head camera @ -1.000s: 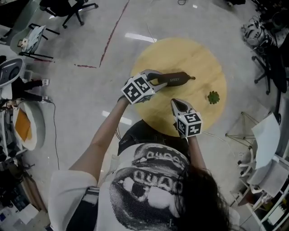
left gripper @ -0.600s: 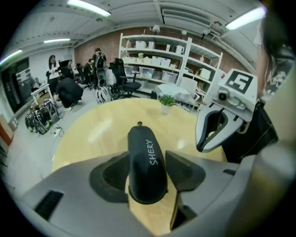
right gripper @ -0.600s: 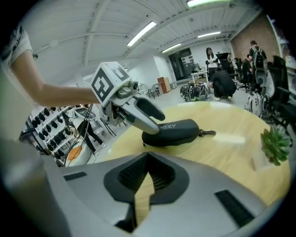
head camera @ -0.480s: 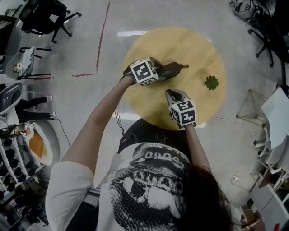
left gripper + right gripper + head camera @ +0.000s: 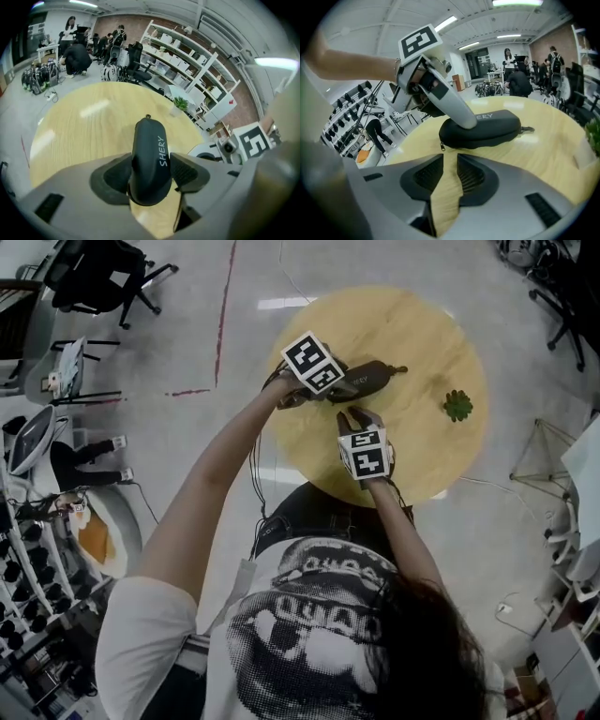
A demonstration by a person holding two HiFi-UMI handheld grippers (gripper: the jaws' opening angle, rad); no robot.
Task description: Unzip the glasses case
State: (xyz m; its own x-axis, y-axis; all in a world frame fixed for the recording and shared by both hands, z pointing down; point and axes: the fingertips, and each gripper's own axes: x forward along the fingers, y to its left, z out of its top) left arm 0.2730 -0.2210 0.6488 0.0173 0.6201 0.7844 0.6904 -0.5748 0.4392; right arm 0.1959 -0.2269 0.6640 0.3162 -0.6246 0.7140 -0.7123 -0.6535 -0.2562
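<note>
Head view shows the round wooden table [image 5: 427, 329] carrying everything, with the dark glasses case [image 5: 373, 377] lying flat on it, directly under the left tool and just ahead of the right tool.

The left tool [image 5: 149, 173] straddles the near end of the case. Its jaws have just been opening and stand wide, with the case's rounded body between the pads and filling the gap, though it doesn't look clamped. The right tool [image 5: 449, 176] is low over the table. Its jaws have also just been opening and stand apart, with only bare wood between them.

The case looks like a light, semi-stiff moulded shell with a smooth skin. On this slick top it would likely slide or swivel once the zipper is tugged. The safest hold is probably across its broad middle with the left tool, squeezing the sides firmly but not hard enough to pinch the seam.

The zipper pull [image 5: 442, 146] hangs at the case's end nearest the right tool, just beyond its tips. It is tiny and loose, so it will need a fine fingertip pinch.
</note>
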